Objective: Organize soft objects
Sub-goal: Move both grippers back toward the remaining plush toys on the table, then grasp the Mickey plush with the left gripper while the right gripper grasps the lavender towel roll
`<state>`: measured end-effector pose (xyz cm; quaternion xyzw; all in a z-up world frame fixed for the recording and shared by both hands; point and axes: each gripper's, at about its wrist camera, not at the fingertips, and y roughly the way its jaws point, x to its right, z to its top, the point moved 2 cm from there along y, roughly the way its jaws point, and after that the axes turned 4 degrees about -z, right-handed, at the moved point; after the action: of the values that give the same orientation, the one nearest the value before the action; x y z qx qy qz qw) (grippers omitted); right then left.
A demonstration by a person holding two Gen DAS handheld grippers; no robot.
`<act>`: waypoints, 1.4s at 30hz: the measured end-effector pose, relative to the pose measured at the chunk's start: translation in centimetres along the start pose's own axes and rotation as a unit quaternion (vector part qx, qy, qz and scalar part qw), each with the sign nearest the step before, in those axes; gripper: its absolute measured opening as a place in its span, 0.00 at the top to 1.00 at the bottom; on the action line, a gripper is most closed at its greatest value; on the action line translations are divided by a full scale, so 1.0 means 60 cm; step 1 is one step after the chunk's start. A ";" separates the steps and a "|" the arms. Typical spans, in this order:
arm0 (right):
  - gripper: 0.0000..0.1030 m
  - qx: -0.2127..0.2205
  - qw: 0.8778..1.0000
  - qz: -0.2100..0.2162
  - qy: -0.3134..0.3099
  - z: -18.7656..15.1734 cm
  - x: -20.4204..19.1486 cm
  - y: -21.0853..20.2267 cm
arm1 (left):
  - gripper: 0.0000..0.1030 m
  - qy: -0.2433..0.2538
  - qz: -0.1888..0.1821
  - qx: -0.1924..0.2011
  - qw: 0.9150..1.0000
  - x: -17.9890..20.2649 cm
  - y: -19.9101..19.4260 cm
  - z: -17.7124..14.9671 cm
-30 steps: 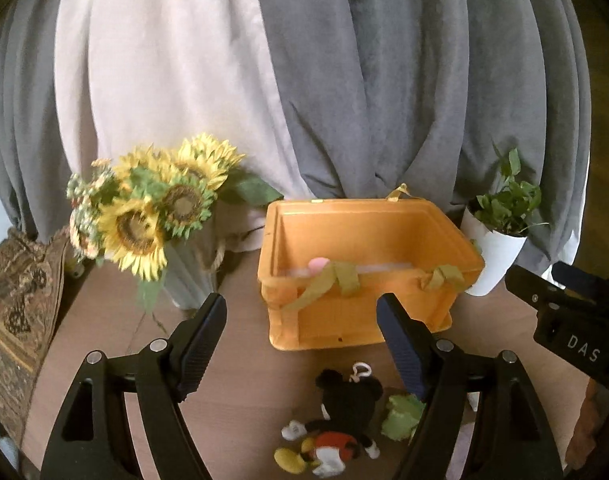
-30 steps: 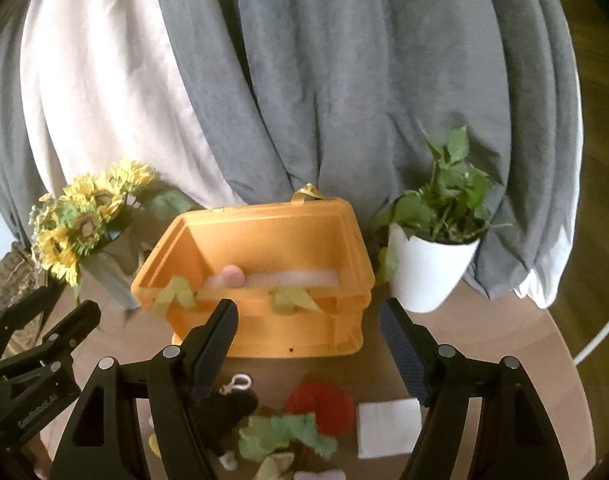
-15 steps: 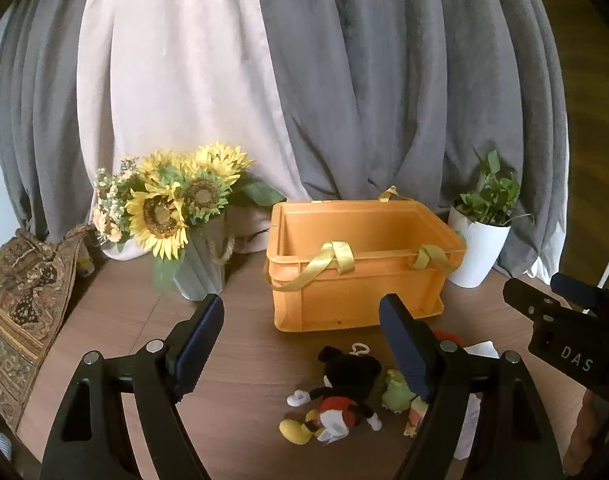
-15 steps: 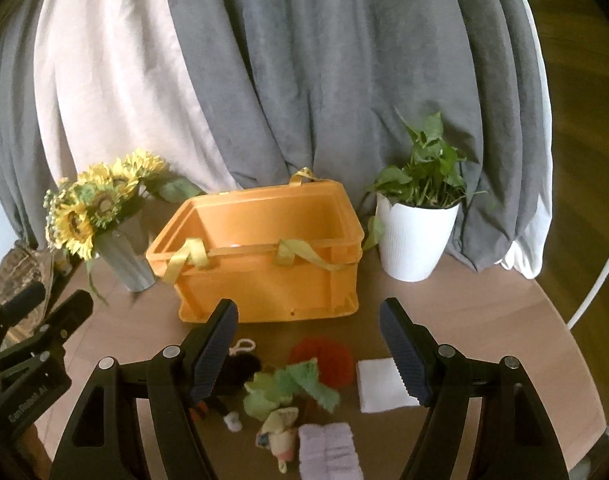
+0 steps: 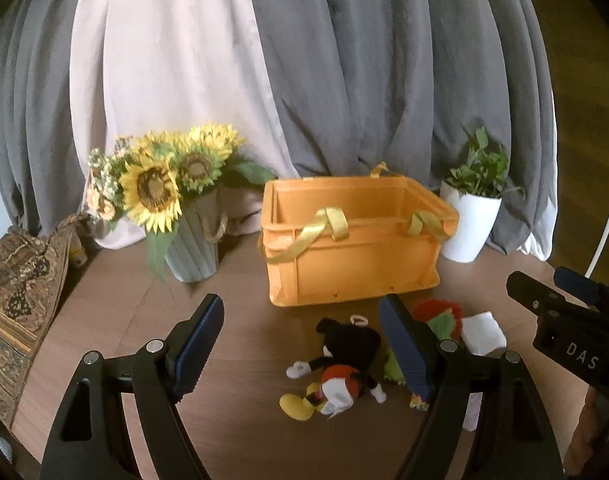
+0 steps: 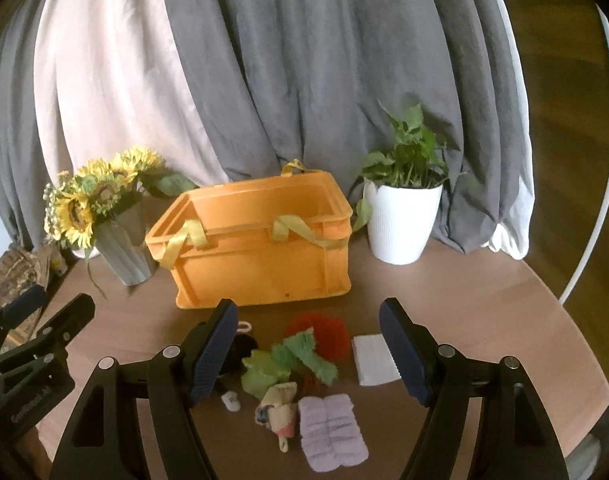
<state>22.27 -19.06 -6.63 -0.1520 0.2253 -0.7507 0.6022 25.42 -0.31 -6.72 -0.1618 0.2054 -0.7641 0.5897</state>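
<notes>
Both grippers (image 5: 302, 340) (image 6: 308, 344) spread wide, empty, soft toys (image 6: 292, 360) beneath, orange crate (image 6: 264, 248) beyond

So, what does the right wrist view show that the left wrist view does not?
Only the right wrist view shows the lilac cloth whole and the small cream toy beside it; there the left gripper enters at the left edge.

Only the left wrist view shows the whole mouse toy and the patterned cloth clearly, with the right gripper at the right edge.

Both show the orange crate, sunflowers, white pot, red pompom and white cloth. Both grippers are open.
</notes>
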 end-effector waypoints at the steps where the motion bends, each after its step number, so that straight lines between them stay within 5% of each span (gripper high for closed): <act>1: 0.28 -0.001 1.000 0.000 0.000 -0.005 0.000 0.001 | 0.22 0.001 -0.001 -0.003 1.000 0.000 0.003 -0.004; 42: 0.28 -0.136 0.990 -0.010 0.027 -0.152 0.030 0.148 | 0.23 0.029 -0.037 -0.135 0.990 0.040 0.186 -0.146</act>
<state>24.71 -20.95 -19.08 -0.2143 0.3405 -0.7226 0.5622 29.81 -4.00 -19.92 -0.2253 0.3175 -0.7550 0.5276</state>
